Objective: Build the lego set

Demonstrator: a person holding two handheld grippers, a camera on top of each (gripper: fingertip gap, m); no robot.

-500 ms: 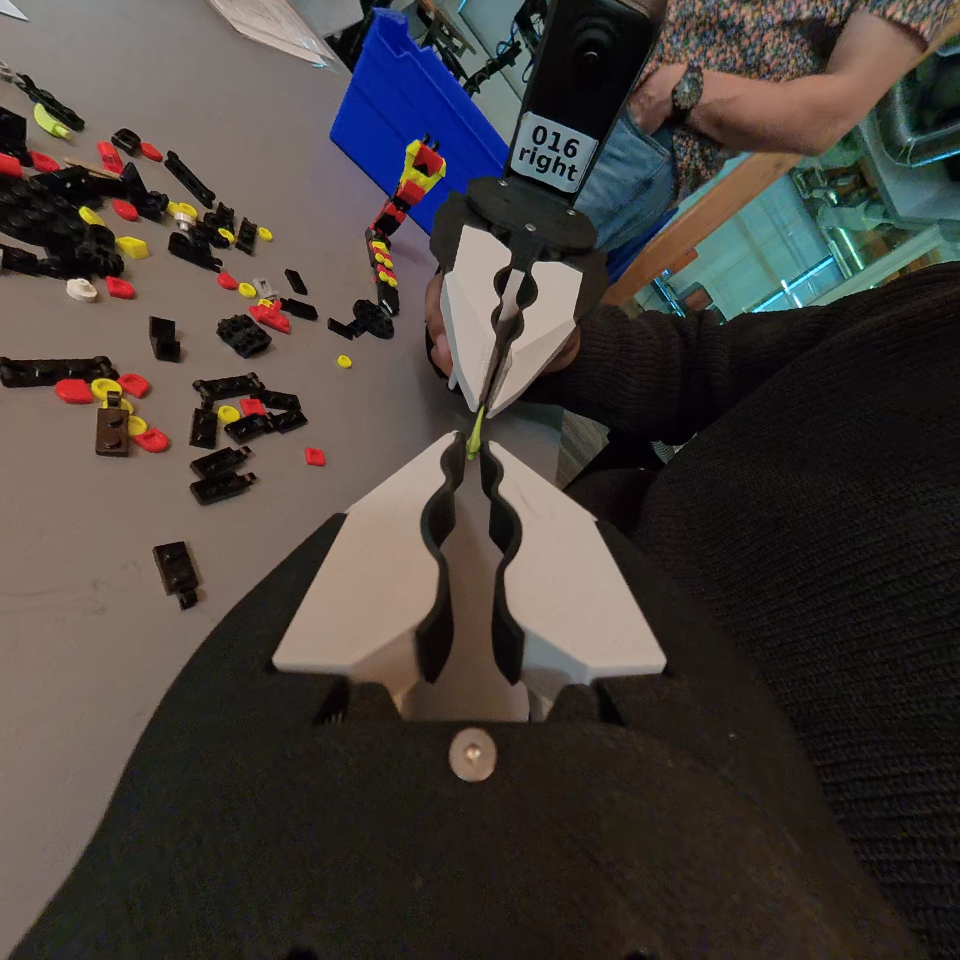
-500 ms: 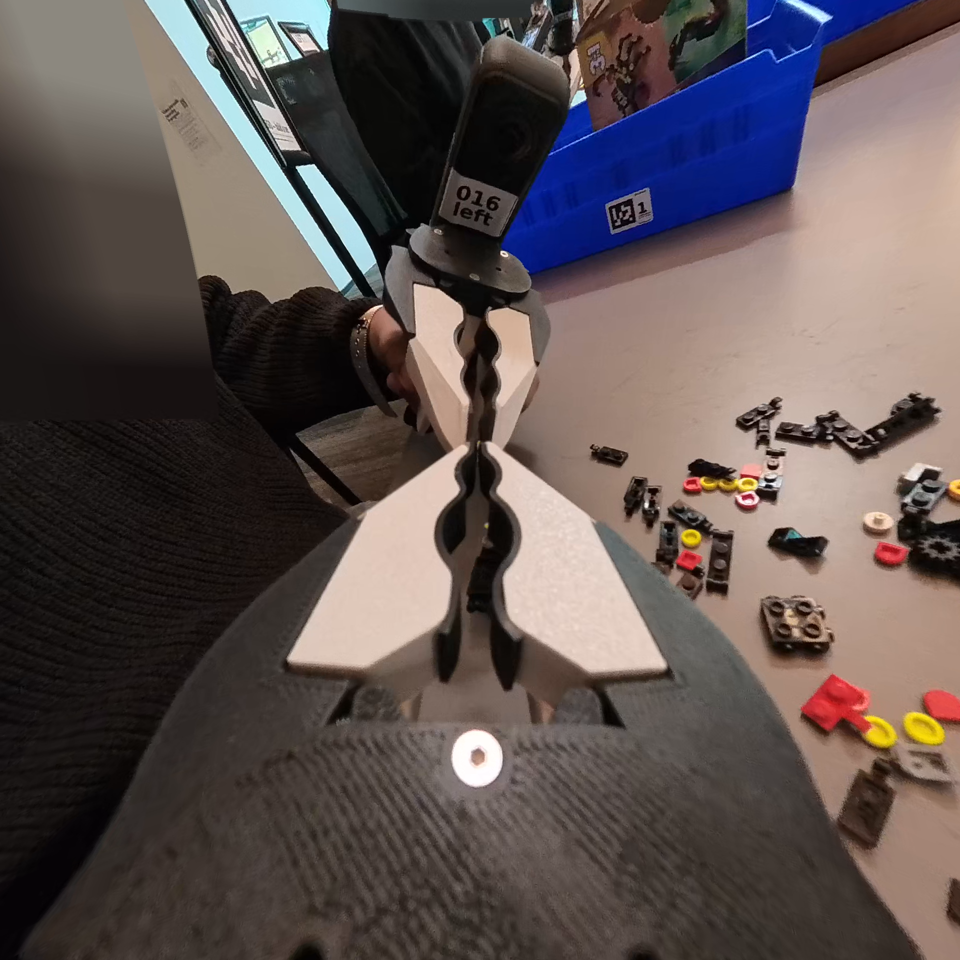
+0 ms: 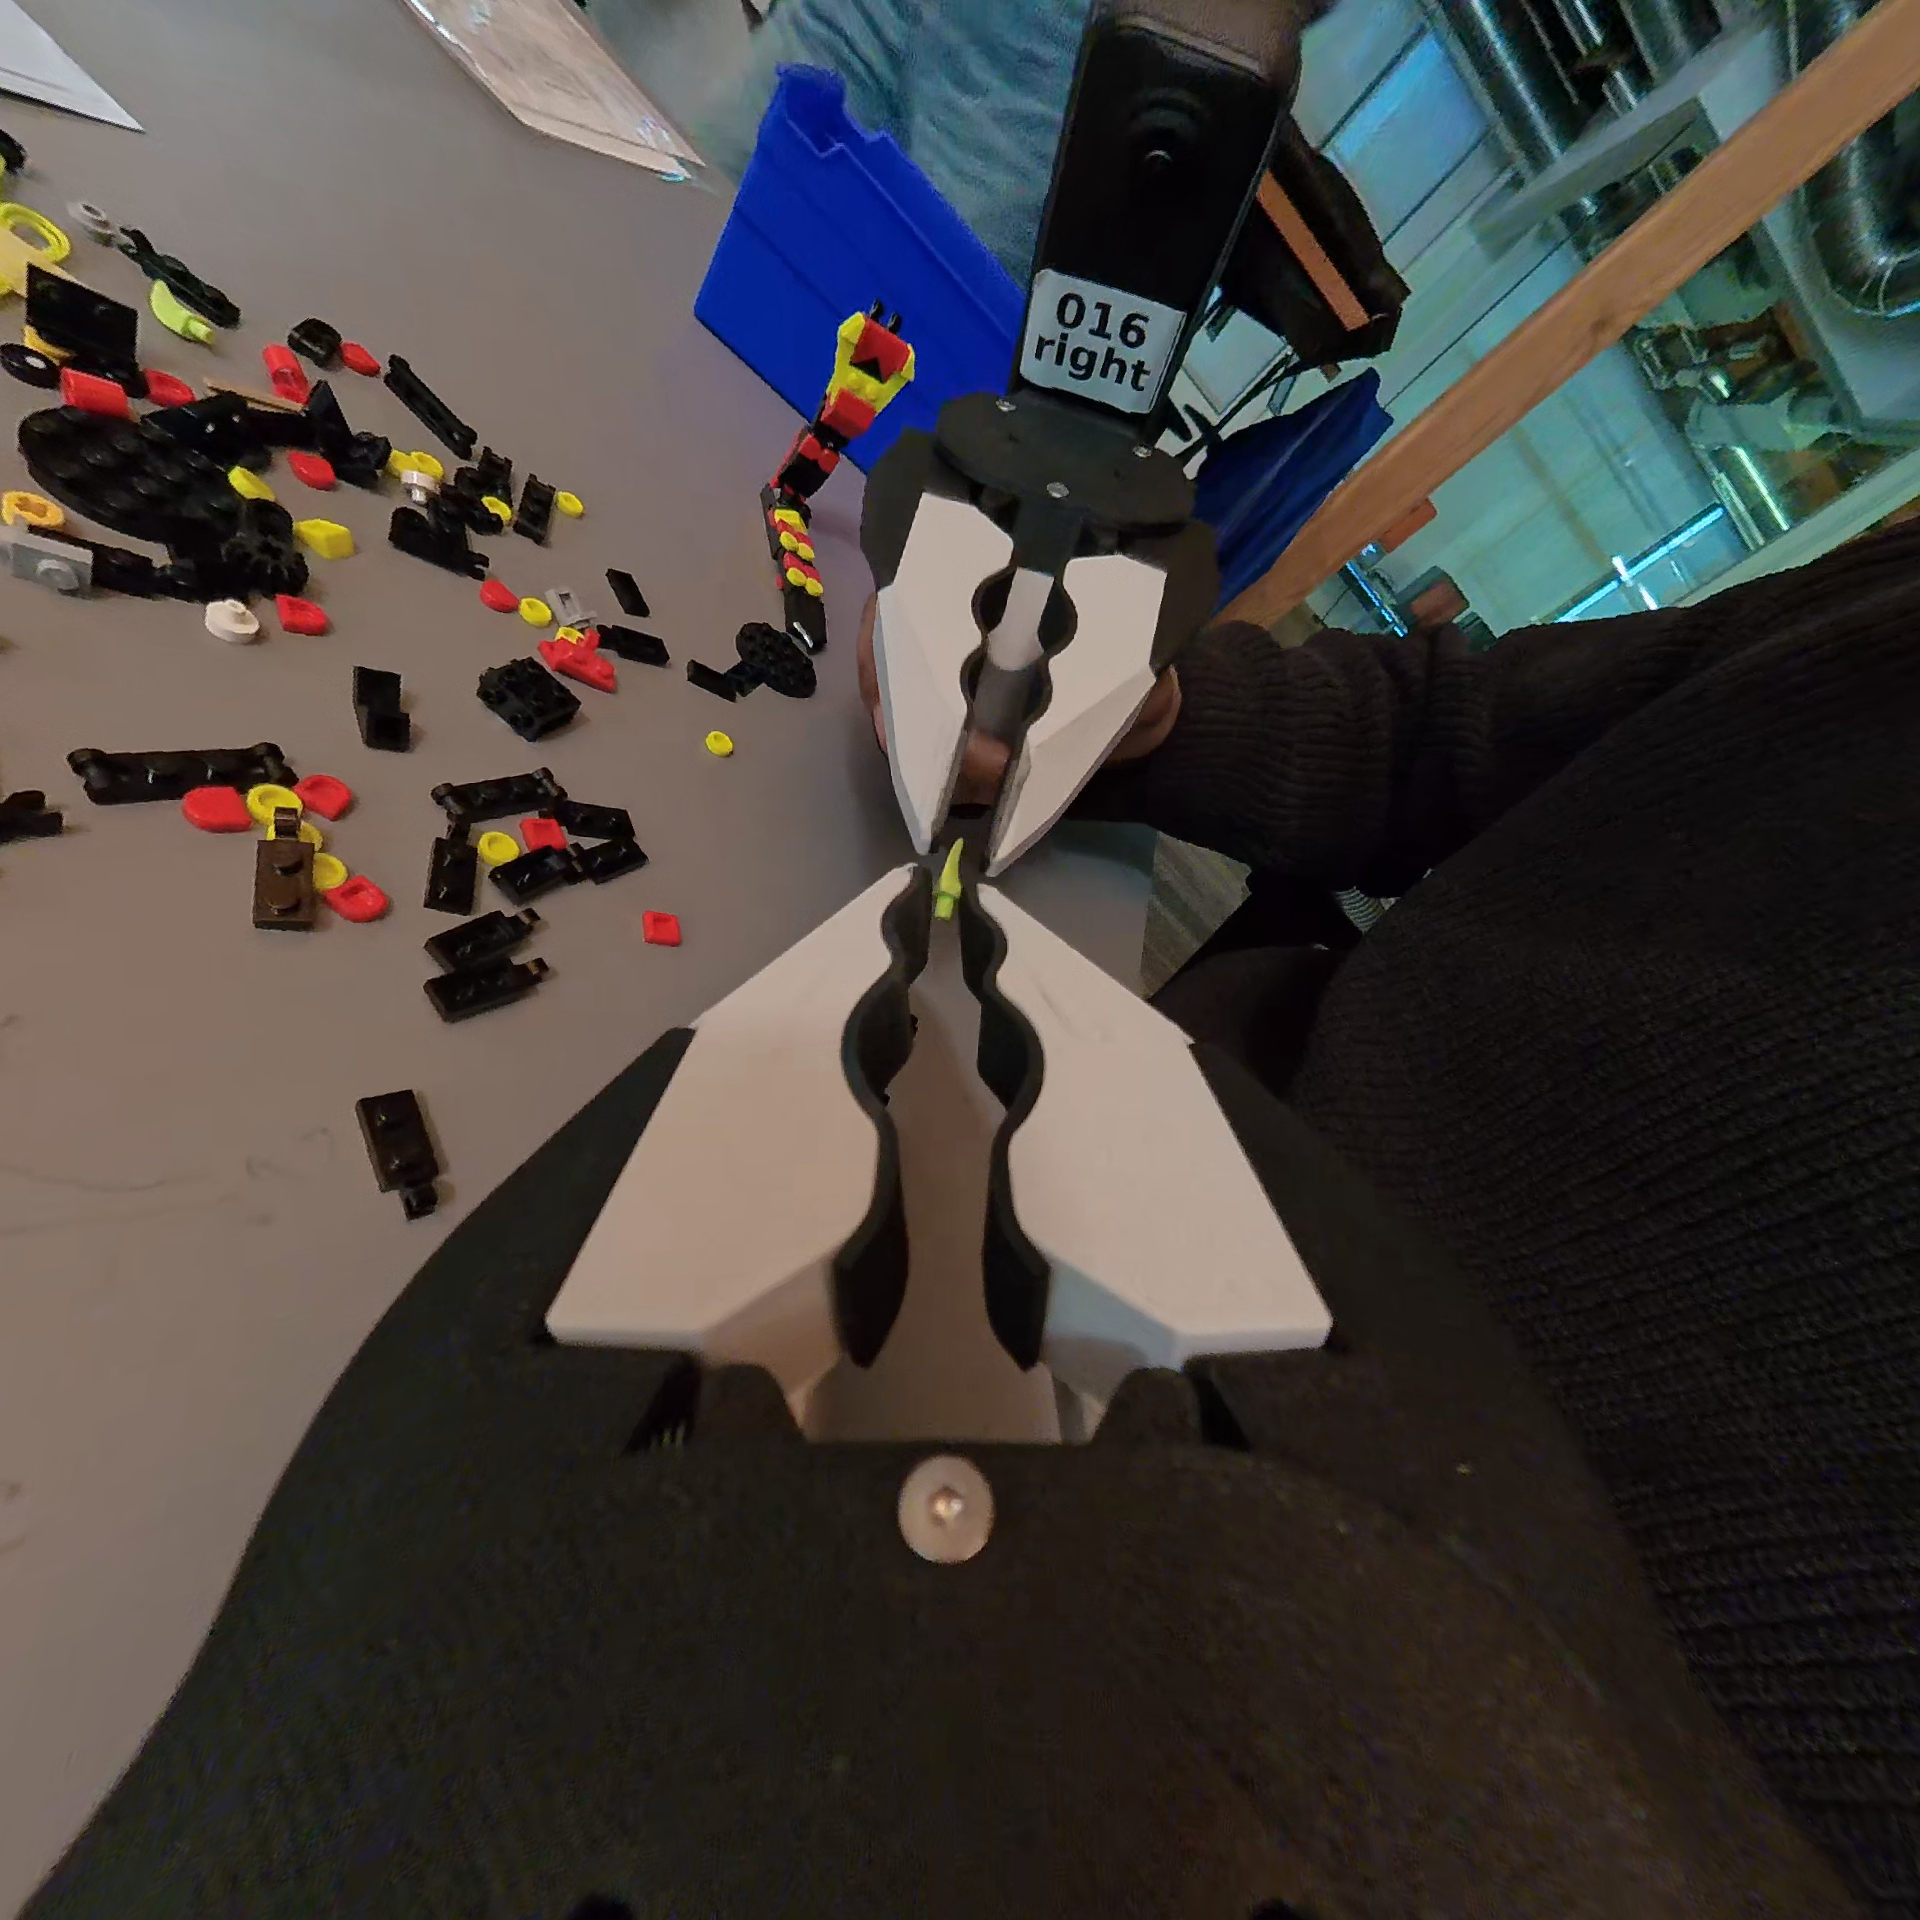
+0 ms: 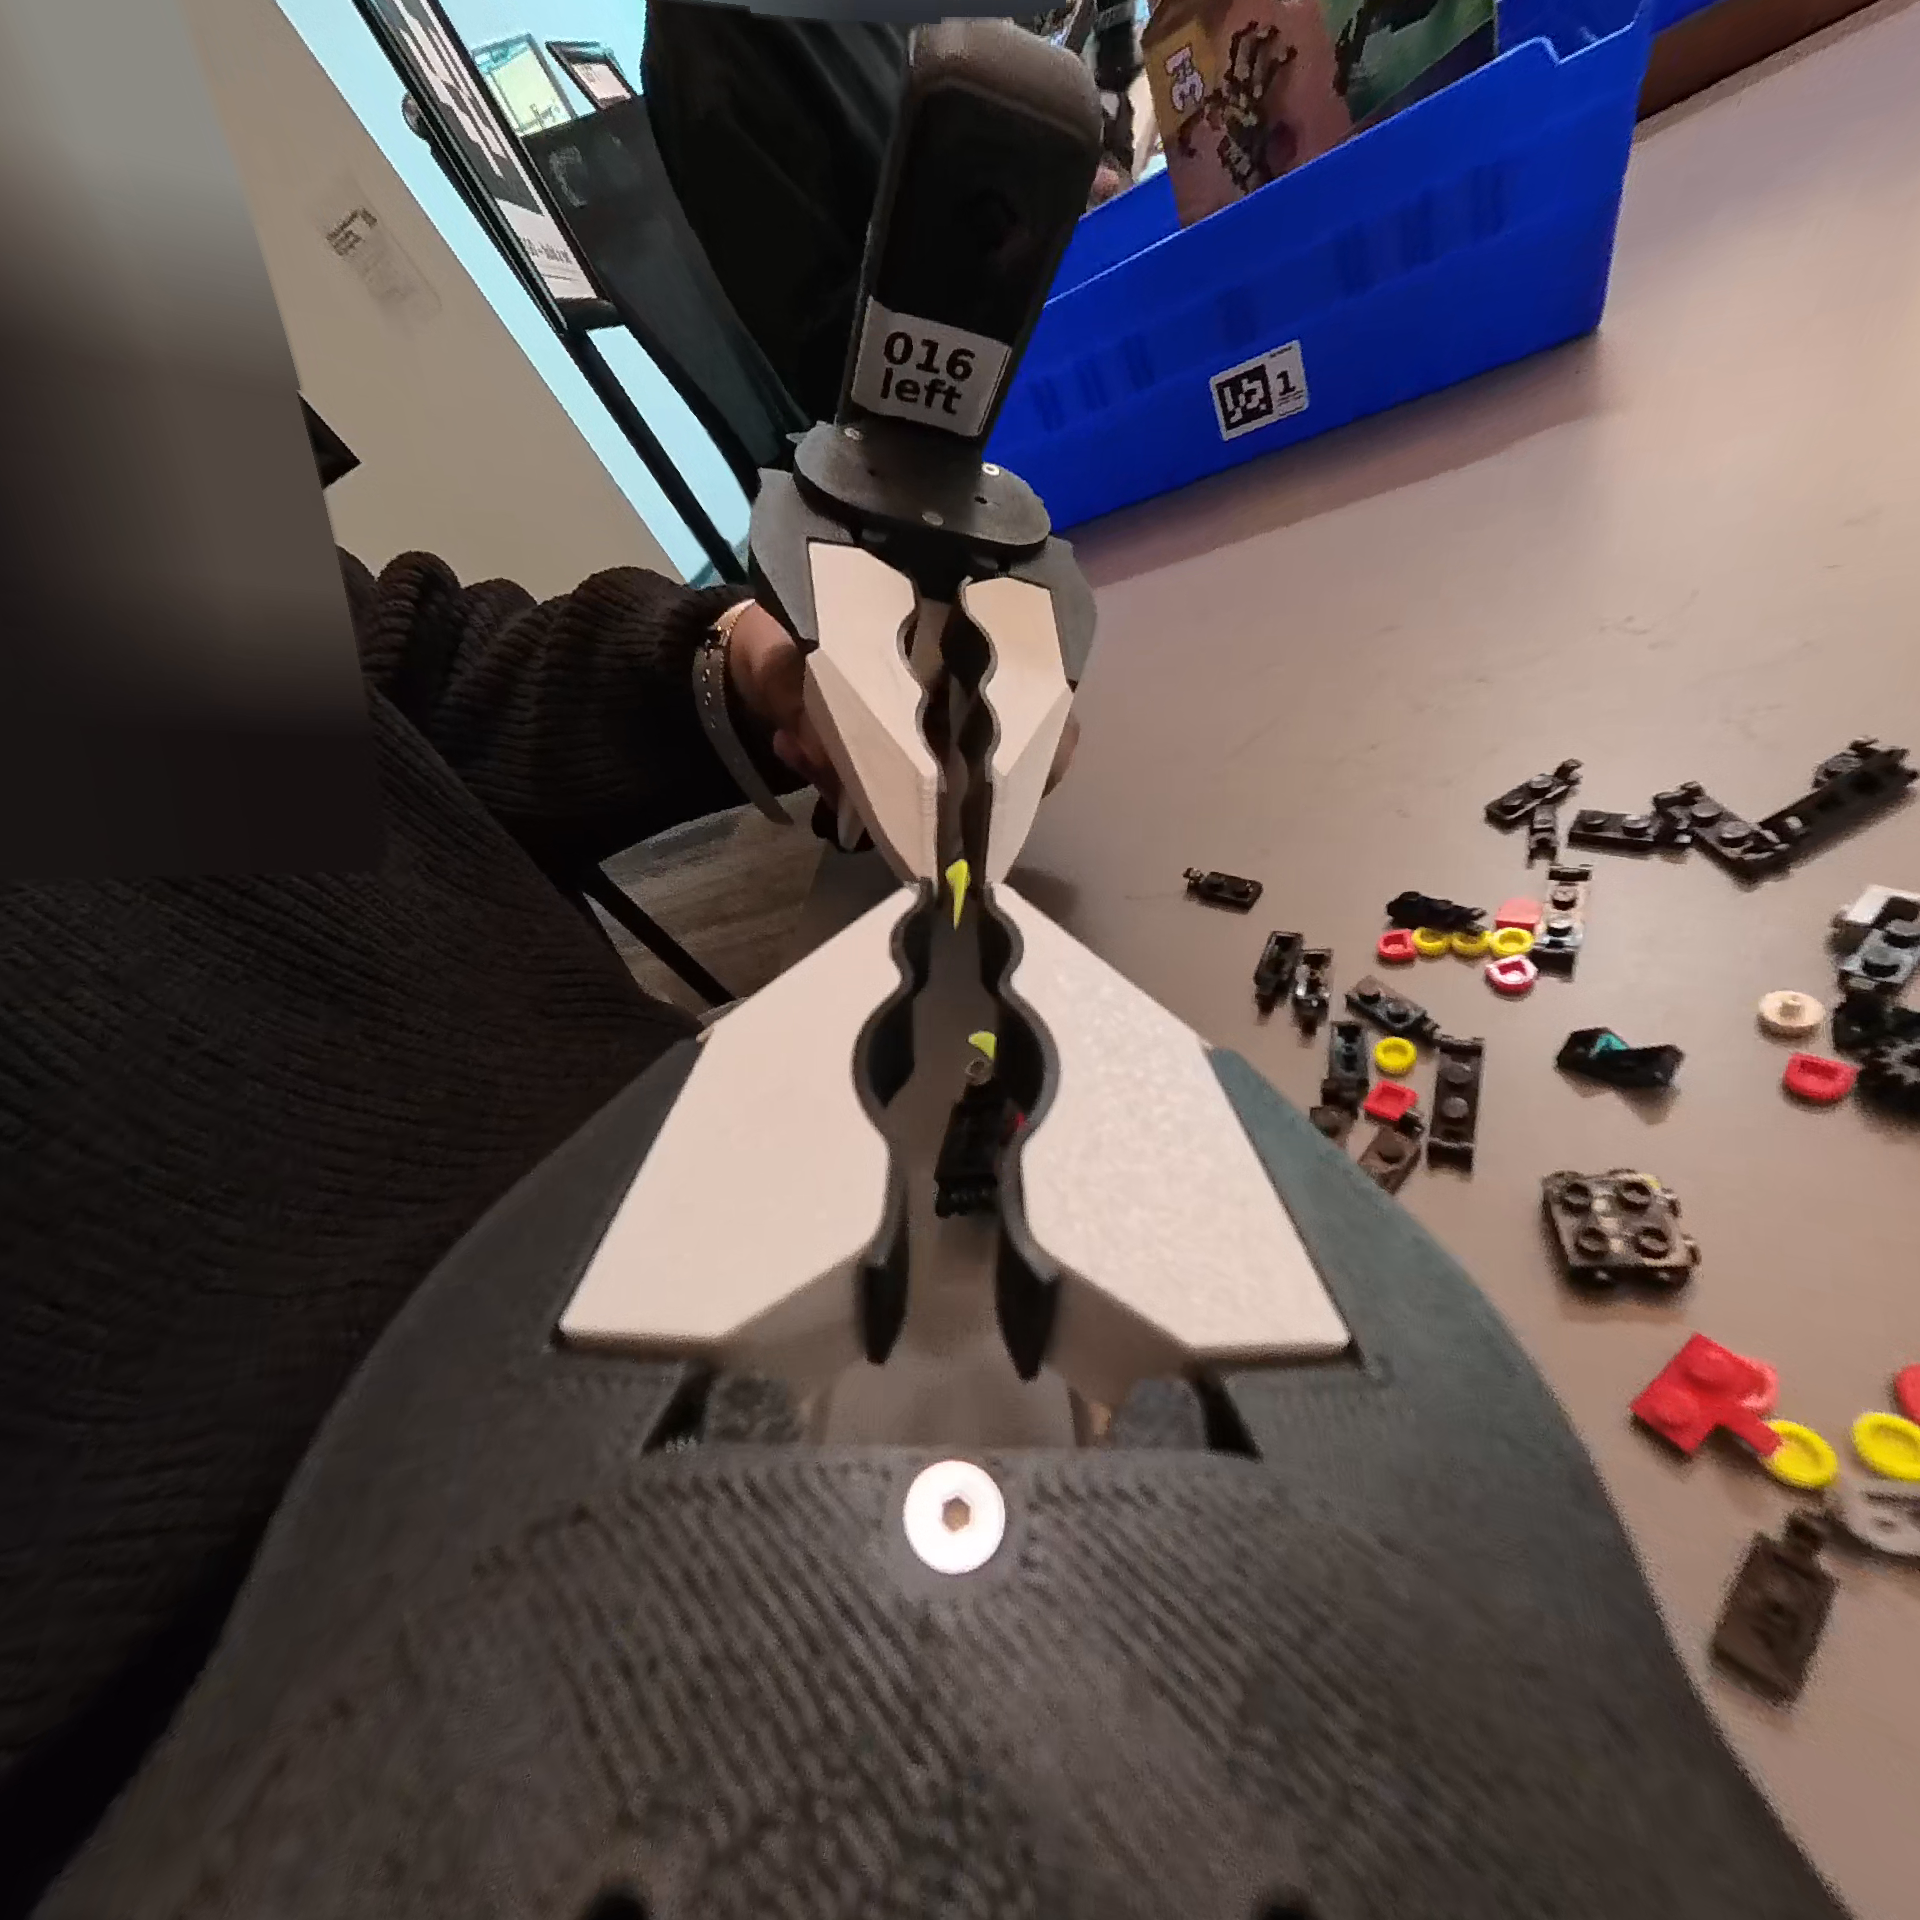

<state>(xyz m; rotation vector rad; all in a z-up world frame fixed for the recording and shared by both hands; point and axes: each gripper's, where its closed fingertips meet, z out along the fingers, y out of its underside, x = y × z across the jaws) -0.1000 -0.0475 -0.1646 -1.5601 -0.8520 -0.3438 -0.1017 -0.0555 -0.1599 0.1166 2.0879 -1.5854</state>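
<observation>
My left gripper (image 3: 948, 883) is shut on a small lime claw piece (image 3: 948, 881), pinched at its fingertips. The claw (image 4: 956, 891) points out of the left gripper (image 4: 961, 862) toward my right gripper (image 4: 958, 888). The two grippers meet tip to tip just off the table's edge. The right gripper (image 3: 958, 847) has its tips slightly apart around the claw. Farther back between its pads it grips a small black assembly (image 4: 971, 1143) that carries another lime claw (image 4: 980, 1042).
Loose black, red and yellow pieces (image 3: 312, 623) lie scattered on the grey table (image 3: 156, 1143). A built red, yellow and black chain (image 3: 821, 468) stands before a blue bin (image 3: 852, 270). More pieces (image 4: 1616, 1226) and the bin (image 4: 1351, 260) lie to my right. A dark sleeve (image 3: 1558, 1039) is close by. The grippers are tip to tip, or close to it.
The right gripper's tips have parted slightly; before, they were closed against the claw. The lime claw stays in the left gripper.
</observation>
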